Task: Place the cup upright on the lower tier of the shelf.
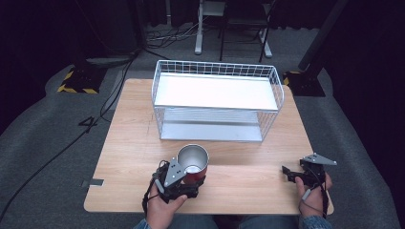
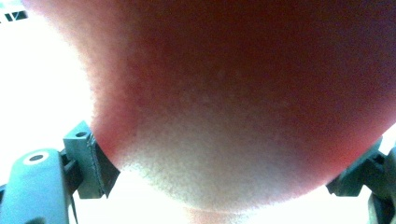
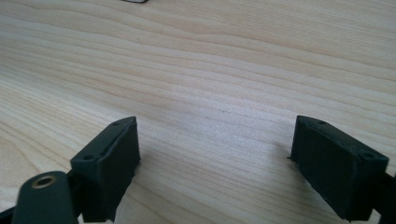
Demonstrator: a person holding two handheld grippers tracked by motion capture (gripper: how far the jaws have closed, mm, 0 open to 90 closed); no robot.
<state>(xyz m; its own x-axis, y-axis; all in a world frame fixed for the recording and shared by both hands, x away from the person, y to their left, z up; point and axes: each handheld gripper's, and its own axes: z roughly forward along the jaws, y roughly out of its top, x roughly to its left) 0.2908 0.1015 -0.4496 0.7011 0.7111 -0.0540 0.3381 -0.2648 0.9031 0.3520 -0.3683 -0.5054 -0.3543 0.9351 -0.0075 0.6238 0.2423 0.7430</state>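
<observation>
Where the desk [image 1: 248,181] meets the person's side, a red cup [image 1: 193,164] with a bare metal inside is seen standing upright near the front edge, left of centre, in the high view. The left tool [image 1: 191,183] is clamped on the cup's lower wall, and it is held by the left hand [image 1: 162,202]. In the left gripper view the cup [image 2: 243,107] is pressed close to the lens as a red blur, and a black jaw is seen against each of its sides. The right tool [image 1: 290,174] is held low over the desk near the front right corner by the right hand [image 1: 313,191], well apart from the cup. In the right gripper view its jaws are spread wide over bare wood [image 3: 210,79], with nothing between them. A white wire basket [image 1: 217,98] with two shelves is set at the back of the desk, just behind the cup and not touching it
</observation>
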